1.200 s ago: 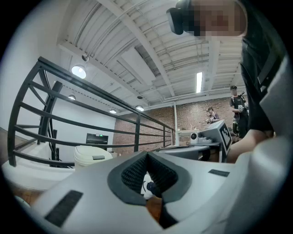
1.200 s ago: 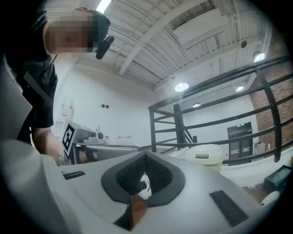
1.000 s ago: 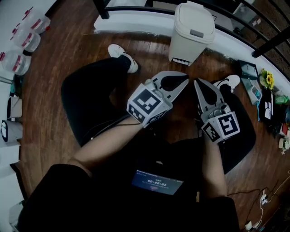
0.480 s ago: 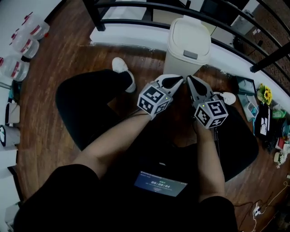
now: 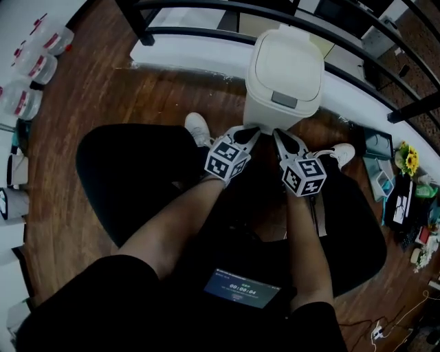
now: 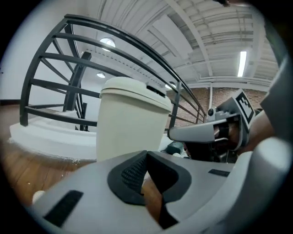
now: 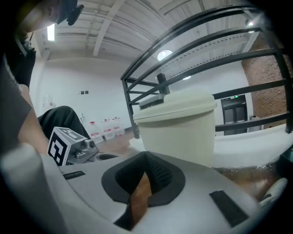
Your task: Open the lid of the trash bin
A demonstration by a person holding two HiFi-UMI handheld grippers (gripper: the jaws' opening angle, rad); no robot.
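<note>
The cream trash bin (image 5: 284,75) stands on the wooden floor by the railing, its lid down and a grey push tab (image 5: 283,100) on the near edge. My left gripper (image 5: 251,129) is shut with nothing in it, its tips just short of the bin's base. My right gripper (image 5: 280,134) is shut and empty beside it, also close to the base. The left gripper view has the bin (image 6: 130,123) straight ahead of the closed left gripper (image 6: 146,155). The right gripper view has the bin (image 7: 178,128) just beyond the closed right gripper (image 7: 146,157).
A black railing (image 5: 206,8) on a white kerb (image 5: 185,48) runs behind the bin. The person's white shoes (image 5: 198,127) flank the grippers. Plastic containers (image 5: 34,65) sit far left; small clutter (image 5: 405,199) lies at the right.
Both grippers have moved forward and closer together toward the bin's base. The bin now sits nearer in the head view. Both stayed shut.
</note>
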